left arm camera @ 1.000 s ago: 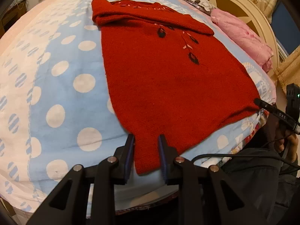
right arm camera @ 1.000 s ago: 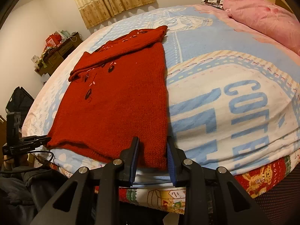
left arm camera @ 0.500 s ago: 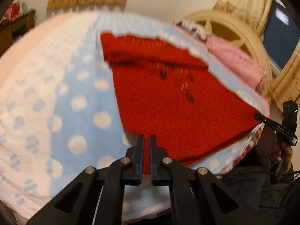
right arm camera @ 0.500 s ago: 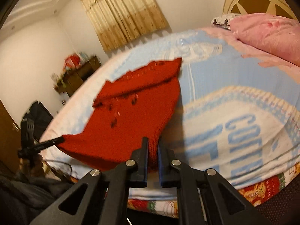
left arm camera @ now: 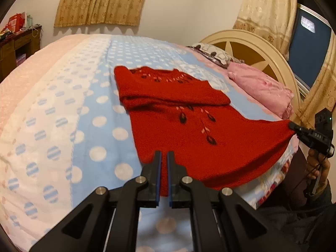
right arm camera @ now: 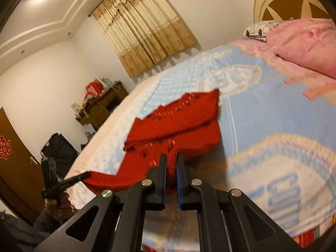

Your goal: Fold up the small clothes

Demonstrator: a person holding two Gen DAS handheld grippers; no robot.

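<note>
Sleeves lie folded across the red sweater [left arm camera: 178, 126] on the bed [left arm camera: 63, 115]. Left gripper [left arm camera: 164, 157] and right gripper [right arm camera: 171, 163] each pinch a hem corner (lifted off the bed); the bottom-to-collar fold looks still undone.

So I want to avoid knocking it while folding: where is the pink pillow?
The pink pillow lies at the head of the bed, against the cream headboard, right of the red sweater in the left wrist view.

On my right gripper [left arm camera: 294, 128], as I see it from my left side, small white letters read "DAS". Big blue letters on the blanket [right arm camera: 262, 126] begin "CO"; I cannot read the rest of that word.
</note>
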